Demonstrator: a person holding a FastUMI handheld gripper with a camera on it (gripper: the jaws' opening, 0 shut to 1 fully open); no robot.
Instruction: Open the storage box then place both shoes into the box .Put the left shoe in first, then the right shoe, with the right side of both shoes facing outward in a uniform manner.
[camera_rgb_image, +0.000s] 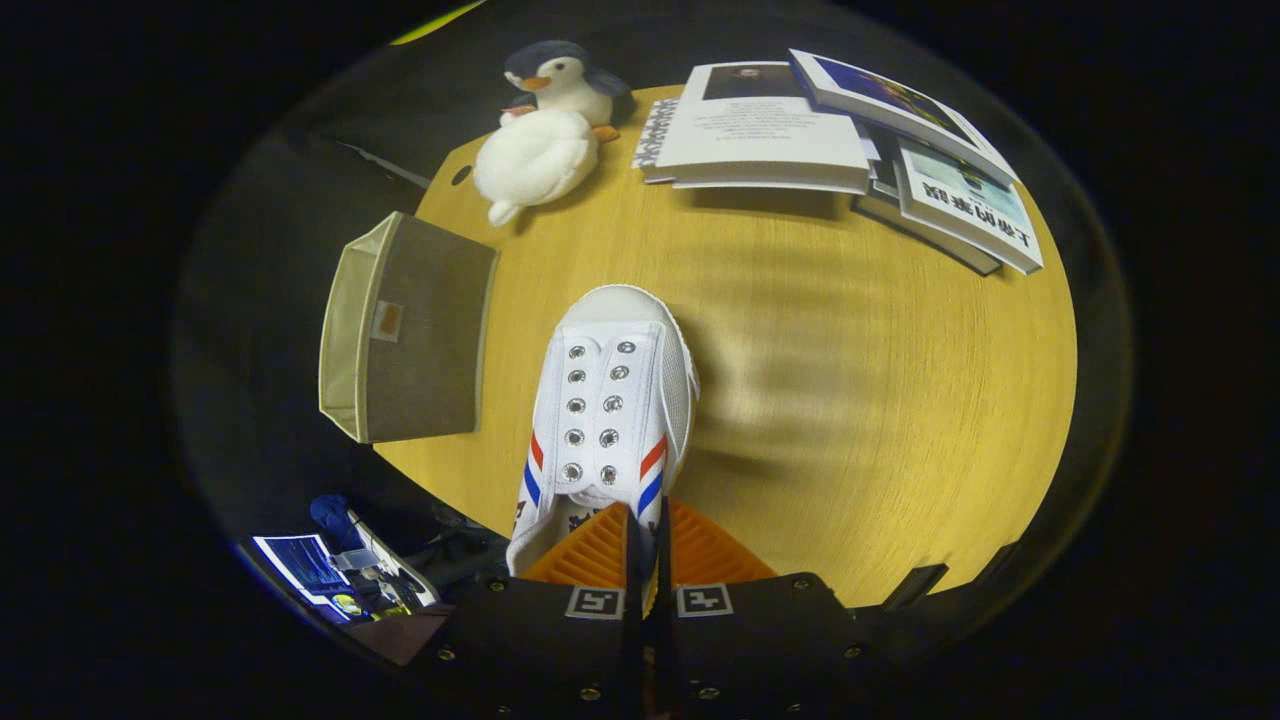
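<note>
A white canvas shoe (607, 420) with red and blue side stripes hangs from my gripper (647, 520), toe pointing away from me, lifted above the wooden table (880, 400). The fingers are closed tight on the shoe's rear collar edge, almost touching each other. The beige fabric storage box (410, 335) sits at the table's left edge, to the left of the shoe and beyond the fingers; its open side faces left, off the table, and I cannot see inside.
A plush penguin (545, 130) lies at the far left of the table. Stacked books and magazines (850, 140) cover the far right. Below the table's near left edge are a screen and clutter (335, 575).
</note>
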